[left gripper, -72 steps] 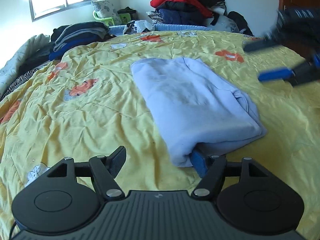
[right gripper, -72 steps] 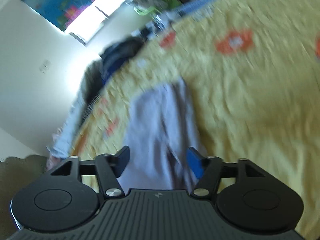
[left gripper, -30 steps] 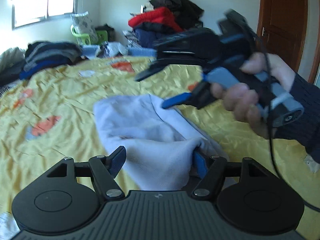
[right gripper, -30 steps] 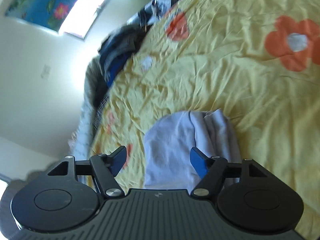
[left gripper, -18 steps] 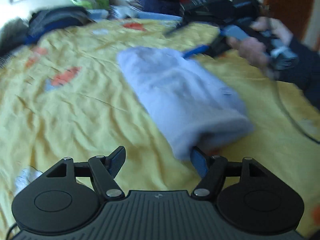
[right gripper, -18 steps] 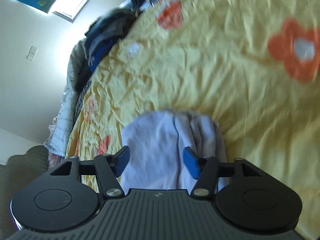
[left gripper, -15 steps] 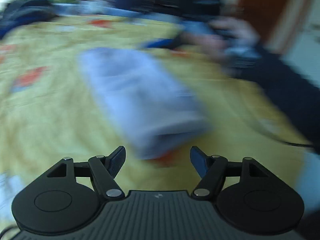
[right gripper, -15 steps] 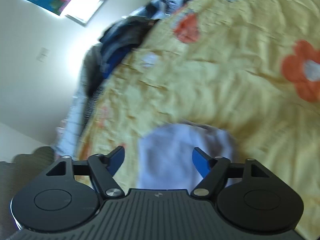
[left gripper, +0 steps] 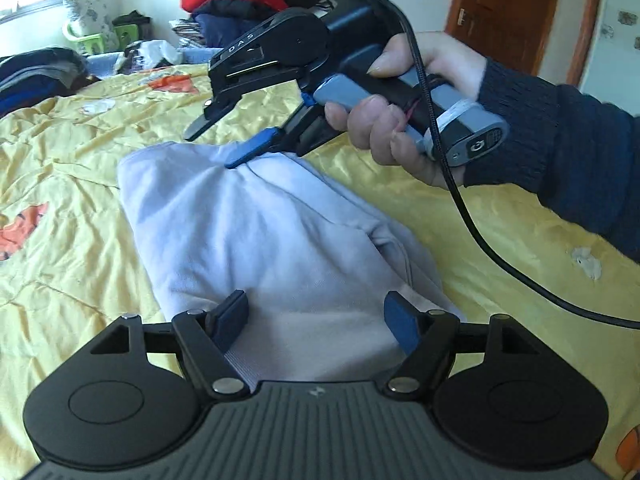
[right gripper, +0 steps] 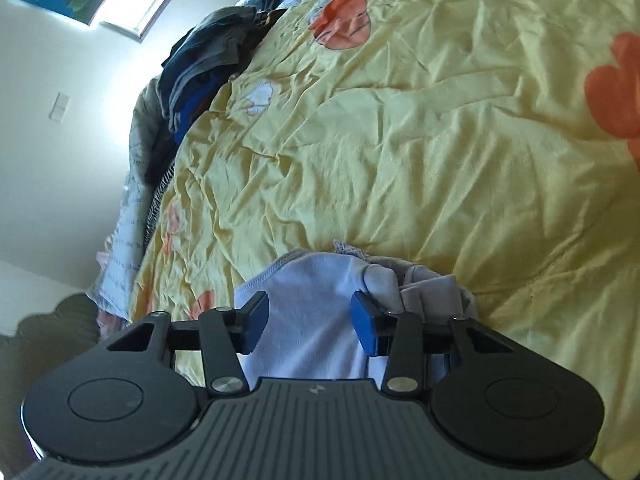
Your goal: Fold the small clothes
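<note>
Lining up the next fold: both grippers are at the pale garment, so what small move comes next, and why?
Probably close the left gripper on the near end of the pale garment. Its jaws straddle the cloth without pinching, while the right gripper, just closing, sits over the far end.

Left gripper (left gripper: 316, 316): black body, ribbed grey-black deck at 6 o'clock, a round black disc at 7 and at 5 o'clock. Black linkage arms carry silver screws; finger pads (left gripper: 400, 322) are blue.

Right gripper (left gripper: 218, 146) in the left wrist view: black housing with white letters "DAS" at 11 o'clock, one blue-padded finger, one dark finger. The handle is grey-blue with a power symbol on the end cap and a white band around it (tape or tie, cannot tell). A black braided cable (left gripper: 480, 240) runs off toward 4 o'clock.

Hand (left gripper: 404, 112): worn over the wrist is a dark navy ribbed knit sleeve (left gripper: 560, 140).

Right wrist view: same black build (right gripper: 310, 318), blue pads (right gripper: 364, 320), silver screws.
</note>
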{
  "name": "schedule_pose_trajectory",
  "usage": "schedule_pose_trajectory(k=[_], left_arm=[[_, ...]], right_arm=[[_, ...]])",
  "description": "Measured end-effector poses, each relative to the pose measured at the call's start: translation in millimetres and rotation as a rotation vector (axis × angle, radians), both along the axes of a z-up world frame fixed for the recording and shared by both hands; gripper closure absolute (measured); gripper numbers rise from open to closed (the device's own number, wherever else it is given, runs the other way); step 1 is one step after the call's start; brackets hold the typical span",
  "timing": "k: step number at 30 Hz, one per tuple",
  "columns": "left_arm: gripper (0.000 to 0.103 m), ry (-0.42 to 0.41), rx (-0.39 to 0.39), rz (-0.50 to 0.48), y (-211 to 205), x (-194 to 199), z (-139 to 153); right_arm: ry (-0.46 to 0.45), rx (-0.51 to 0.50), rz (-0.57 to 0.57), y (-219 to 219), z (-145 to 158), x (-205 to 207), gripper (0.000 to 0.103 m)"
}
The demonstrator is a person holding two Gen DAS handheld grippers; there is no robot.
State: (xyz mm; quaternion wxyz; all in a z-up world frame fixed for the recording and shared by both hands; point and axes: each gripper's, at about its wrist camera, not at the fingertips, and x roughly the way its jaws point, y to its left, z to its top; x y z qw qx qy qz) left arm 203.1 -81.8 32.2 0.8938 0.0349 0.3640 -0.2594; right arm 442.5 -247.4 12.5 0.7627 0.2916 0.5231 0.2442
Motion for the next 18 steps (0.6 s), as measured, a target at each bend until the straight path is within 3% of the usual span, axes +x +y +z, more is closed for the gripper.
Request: schedule_pose_trajectory(k=[2,4,7,11,12,14,16,18], left_arm=[[0.028,-0.046,0.019,0.0,0.4,-7.9,10.2],[0.028,-0.112,0.054,-0.036,-6.2,-17.4,15.5],[0.028,-0.086,0.121,-0.078,-17.8,-20.3,2.7],[0.02,-0.086,0.121,-0.076,-21.9,-25.3,-13.8],[0.02,-0.082,0.113,-0.064,-20.6,-25.6,-14.5],[0.02,-0.084,0.087,-0.045,-17.1,-23.4,-18.5],[0.02,-0.11,0.09,-0.042,-17.6,-27.8,-21.5],[0.02,-0.13,0.095,-0.045,-18.0,-26.1,-22.7]], right_arm=[[-0.03,-0.013,0.01,9.8,15.5,-3.8,0.046],[-0.071,0.058,0.084,26.4,29.6,-5.9,0.04],[-0.059,0.119,0.224,65.3,38.5,-3.6,0.027],[-0.019,-0.051,0.278,115.2,21.0,13.4,0.029],[-0.002,-0.11,0.27,121.0,11.5,19.2,0.035],[-0.026,-0.08,0.234,116.1,5.8,26.0,0.036],[0.047,-0.018,0.167,106.2,1.7,33.5,0.036],[0.058,0.014,0.147,99.2,-1.4,34.3,0.036]])
